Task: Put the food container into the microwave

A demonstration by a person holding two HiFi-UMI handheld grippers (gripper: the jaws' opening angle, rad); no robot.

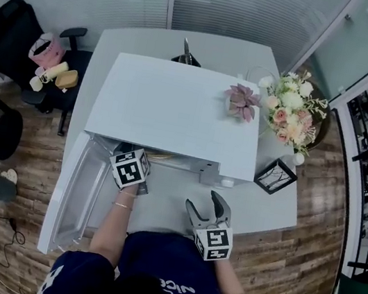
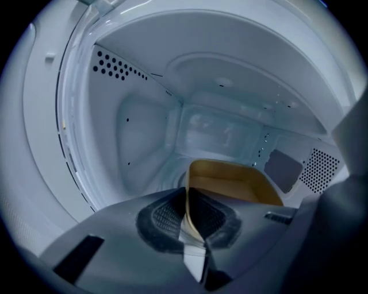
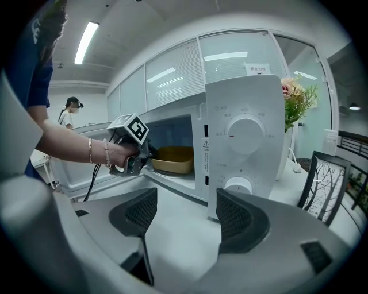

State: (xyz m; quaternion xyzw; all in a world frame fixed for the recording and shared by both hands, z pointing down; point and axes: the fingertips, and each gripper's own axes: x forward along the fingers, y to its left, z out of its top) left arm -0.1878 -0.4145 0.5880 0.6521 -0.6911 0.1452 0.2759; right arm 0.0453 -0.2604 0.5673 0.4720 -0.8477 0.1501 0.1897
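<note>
Left gripper (image 2: 187, 217) is pinching just the food container (image 2: 233, 185) rim inside the microwave (image 1: 176, 110), right gripper (image 3: 181, 219) hangs spread and empty over the table's (image 1: 273, 209) near edge, so a slipping thin rim could tip it.

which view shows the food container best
Right gripper view: the food container shows side-on inside the microwave. The left gripper view shows it partly, rim pinched; the head view nearly hides it under the microwave's top.

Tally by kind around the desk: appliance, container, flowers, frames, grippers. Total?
Microwave: 1
Food container: 1
Flower arrangements: 2, pink plant and bouquet
Picture frame: 1
Grippers: 2, left gripper and right gripper
Total: 7
</note>
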